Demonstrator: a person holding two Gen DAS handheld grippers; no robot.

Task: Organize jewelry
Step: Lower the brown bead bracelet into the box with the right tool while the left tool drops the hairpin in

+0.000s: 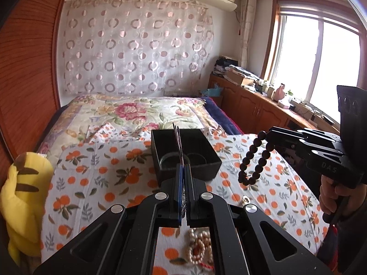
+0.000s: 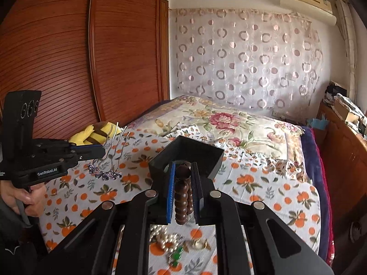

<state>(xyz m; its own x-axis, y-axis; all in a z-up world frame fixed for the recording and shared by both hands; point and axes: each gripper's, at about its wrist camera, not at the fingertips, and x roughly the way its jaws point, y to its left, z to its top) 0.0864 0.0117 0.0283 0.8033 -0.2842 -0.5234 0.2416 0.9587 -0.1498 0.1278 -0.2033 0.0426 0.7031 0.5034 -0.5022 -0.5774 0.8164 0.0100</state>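
A black open box [image 1: 183,153] stands on the orange-print cloth on the bed; it also shows in the right wrist view [image 2: 190,152]. My left gripper [image 1: 183,167] is shut on a silver hair comb [image 2: 110,158] with purple stones, held above the cloth left of the box; its prongs [image 1: 177,142] point up over the box. My right gripper [image 2: 183,167] is shut on a dark wooden bead bracelet [image 2: 182,197], held just before the box. The bracelet hangs from it in the left wrist view [image 1: 254,160].
A pearl necklace [image 1: 199,245] lies on the cloth under my left gripper. Pearls, a green piece and a gold piece [image 2: 176,245] lie under my right gripper. A yellow plush toy [image 1: 25,194] sits at the bed's left edge. A wooden cabinet [image 1: 259,107] runs along the right.
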